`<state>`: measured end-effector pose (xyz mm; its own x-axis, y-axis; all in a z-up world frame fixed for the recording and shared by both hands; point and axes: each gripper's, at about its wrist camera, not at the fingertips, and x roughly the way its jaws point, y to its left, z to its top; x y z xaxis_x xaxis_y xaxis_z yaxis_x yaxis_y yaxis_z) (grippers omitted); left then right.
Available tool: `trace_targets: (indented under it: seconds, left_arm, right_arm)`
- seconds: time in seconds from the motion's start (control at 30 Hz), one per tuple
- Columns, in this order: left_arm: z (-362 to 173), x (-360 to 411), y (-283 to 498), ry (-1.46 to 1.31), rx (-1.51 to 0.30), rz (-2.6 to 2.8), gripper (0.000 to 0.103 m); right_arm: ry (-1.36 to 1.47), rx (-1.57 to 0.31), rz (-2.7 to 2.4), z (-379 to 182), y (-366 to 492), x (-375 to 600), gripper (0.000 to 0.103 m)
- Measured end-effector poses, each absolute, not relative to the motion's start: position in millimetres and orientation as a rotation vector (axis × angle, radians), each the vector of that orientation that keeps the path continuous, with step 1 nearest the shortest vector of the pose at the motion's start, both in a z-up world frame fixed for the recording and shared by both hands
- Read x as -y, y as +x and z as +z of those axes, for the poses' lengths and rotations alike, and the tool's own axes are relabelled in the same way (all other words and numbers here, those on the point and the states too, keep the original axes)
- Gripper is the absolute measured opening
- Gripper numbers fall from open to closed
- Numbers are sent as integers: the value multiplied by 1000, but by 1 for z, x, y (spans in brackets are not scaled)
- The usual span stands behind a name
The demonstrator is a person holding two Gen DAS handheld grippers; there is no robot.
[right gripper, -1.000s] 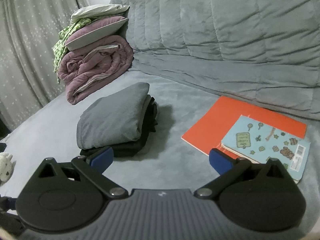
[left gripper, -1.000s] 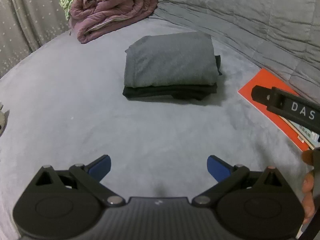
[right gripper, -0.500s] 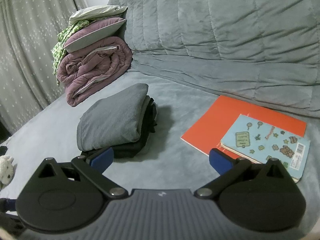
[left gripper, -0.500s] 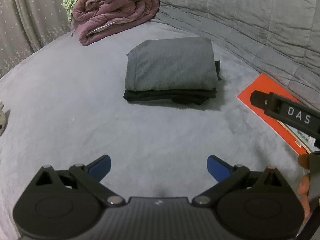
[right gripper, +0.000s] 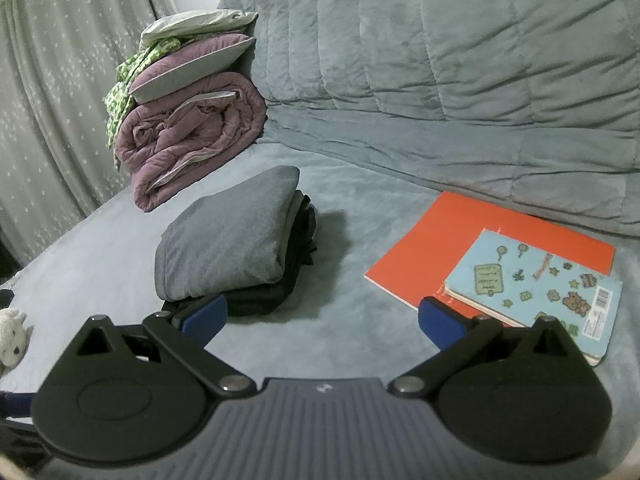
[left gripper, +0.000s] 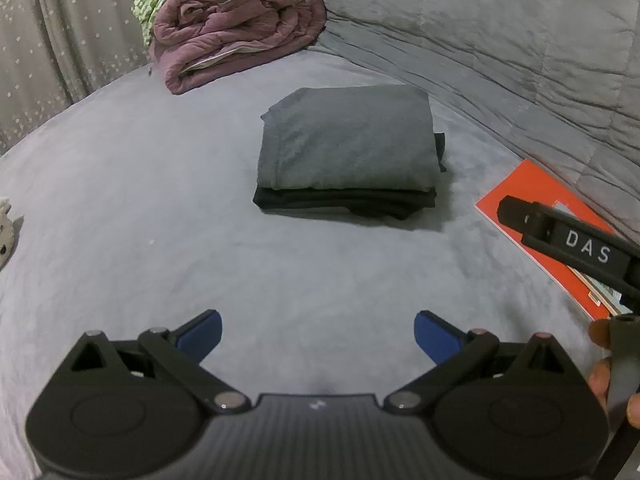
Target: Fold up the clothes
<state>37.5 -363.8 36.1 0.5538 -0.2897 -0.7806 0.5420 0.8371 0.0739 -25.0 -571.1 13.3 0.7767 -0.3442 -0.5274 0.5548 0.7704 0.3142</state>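
Note:
A folded grey garment (left gripper: pixel 348 140) lies on top of a folded black one (left gripper: pixel 348 200), stacked on the grey bed cover (left gripper: pixel 160 216). The same stack shows in the right wrist view, grey garment (right gripper: pixel 228 236) over black (right gripper: pixel 276 292). My left gripper (left gripper: pixel 317 336) hovers over the bare cover well short of the stack, open, with nothing between its blue fingertips. My right gripper (right gripper: pixel 322 316) is also open and empty, near the stack's right front corner. Part of the right gripper's black body marked DAS (left gripper: pixel 576 236) shows at the right edge of the left wrist view.
A rolled purple quilt (right gripper: pixel 192 148) with pillows on top sits at the back left by the curtain (right gripper: pixel 52 120). An orange folder (right gripper: pixel 480 240) with a light blue notebook (right gripper: pixel 532 288) lies right. A quilted grey backrest (right gripper: pixel 460 60) rises behind. A small plush toy (right gripper: pixel 12 340) is far left.
Both grippers have drawn back and tilted slightly, so the stack sits a little lower and farther in each view. Both stay open. The clothes have not moved.

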Motion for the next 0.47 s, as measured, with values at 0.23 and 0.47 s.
trace_targets:
  seconds: [0.23,0.47]
  left_arm:
    - [37,361,38,321,-851,-497,102]
    - [38,353,39,319,-845,-491,102]
  right_arm:
    - [476,-469,-502,14,-24,568,103]
    - [458,-476,-496,14,-21,563,103]
